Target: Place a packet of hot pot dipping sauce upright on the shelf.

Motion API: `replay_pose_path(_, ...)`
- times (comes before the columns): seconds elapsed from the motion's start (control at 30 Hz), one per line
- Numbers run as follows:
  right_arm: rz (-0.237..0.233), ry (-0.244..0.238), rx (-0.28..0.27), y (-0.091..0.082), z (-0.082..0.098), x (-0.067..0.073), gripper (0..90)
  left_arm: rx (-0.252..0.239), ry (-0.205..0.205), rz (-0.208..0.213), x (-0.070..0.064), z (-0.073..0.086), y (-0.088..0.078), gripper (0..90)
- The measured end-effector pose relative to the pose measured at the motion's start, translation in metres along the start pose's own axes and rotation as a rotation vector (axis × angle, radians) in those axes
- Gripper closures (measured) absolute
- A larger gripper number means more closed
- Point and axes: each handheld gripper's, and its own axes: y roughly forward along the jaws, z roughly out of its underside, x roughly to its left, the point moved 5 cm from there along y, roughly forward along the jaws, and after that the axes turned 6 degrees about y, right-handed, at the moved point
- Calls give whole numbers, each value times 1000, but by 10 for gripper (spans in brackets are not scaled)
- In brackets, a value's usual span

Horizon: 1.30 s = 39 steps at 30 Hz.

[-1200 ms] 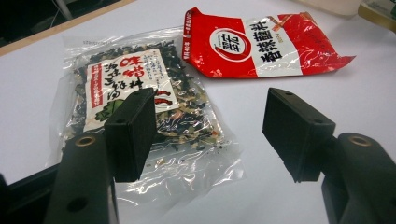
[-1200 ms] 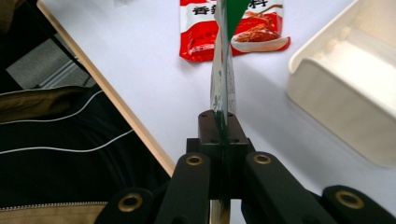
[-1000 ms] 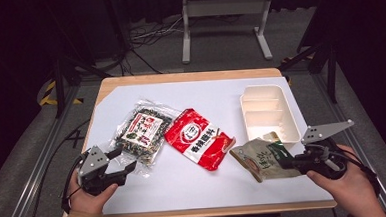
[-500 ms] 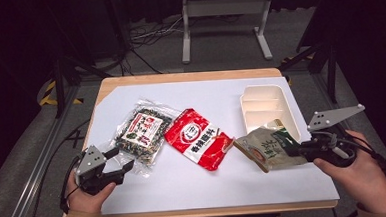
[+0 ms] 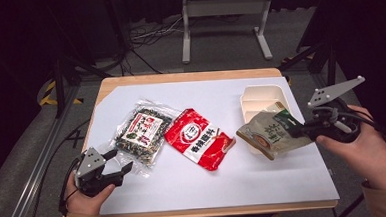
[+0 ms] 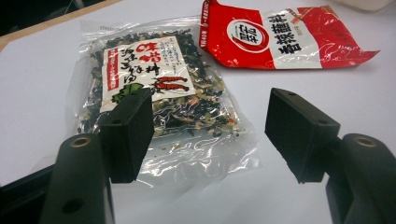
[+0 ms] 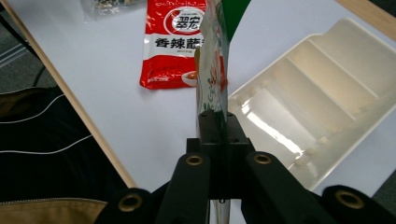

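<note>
Right gripper (image 5: pixel 302 129) pinches a green-and-tan snack pouch (image 5: pixel 270 133) at right of frame, lifted over the white divided tray (image 5: pixel 253 96).

The pouch's long axis runs roughly left-right, free end toward frame centre. Left gripper (image 5: pixel 118 164), lower left, has just been opening, nothing between its jaws, facing the clear seaweed packet (image 5: pixel 142 131); a red sachet (image 5: pixel 198 138) lies centre.

A glossy green-and-tan foil pouch (image 5: pixel 271 134) is pinched in matt black plastic jaws above a smooth cream plastic tray (image 5: pixel 254 96) at the table's (image 5: pixel 145 86) right edge; nearby lie a crinkled clear-film seaweed packet (image 6: pixel 159 93) and shiny red packet (image 5: pixel 197 138) on matt white, wood-edged tabletop.
</note>
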Motion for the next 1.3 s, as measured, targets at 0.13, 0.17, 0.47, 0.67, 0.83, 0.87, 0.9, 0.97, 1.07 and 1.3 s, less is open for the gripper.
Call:
replay_pose_path(0.13, 27, -19, 10, -2, -12, -9, 897, -1, -5, -6, 1, 2, 0, 311)
replay_pose_path(0.17, 31, -21, 15, -3, -15, -11, 897, 0, -3, -8, 2, 2, 0, 312)
replay_pose_path(0.47, 78, -54, 18, -4, -34, -30, 896, -4, -2, -11, 3, 2, 0, 304)
replay_pose_path(0.67, 112, -88, 20, -4, -47, -40, 896, -3, -4, -11, 4, 2, 2, 295)
replay_pose_path(0.83, 134, -102, 24, -3, -58, -48, 896, -6, -15, -18, 6, 3, 3, 288)
replay_pose_path(0.87, 138, -109, 20, -2, -60, -50, 896, -8, -12, -15, 7, 3, 3, 287)
replay_pose_path(0.9, 140, -113, 22, -2, -62, -50, 896, -8, -16, -13, 7, 3, 4, 287)
replay_pose_path(0.97, 148, -123, 16, -1, -64, -52, 896, -4, -13, -11, 7, 3, 4, 287)
replay_pose_path(1.07, 181, -147, 16, 1, -71, -59, 896, 0, -18, -13, 8, 4, 4, 276)
replay_pose_path(1.3, 214, -157, -3, 2, -83, -74, 896, -26, -13, -30, 10, 3, 4, 272)
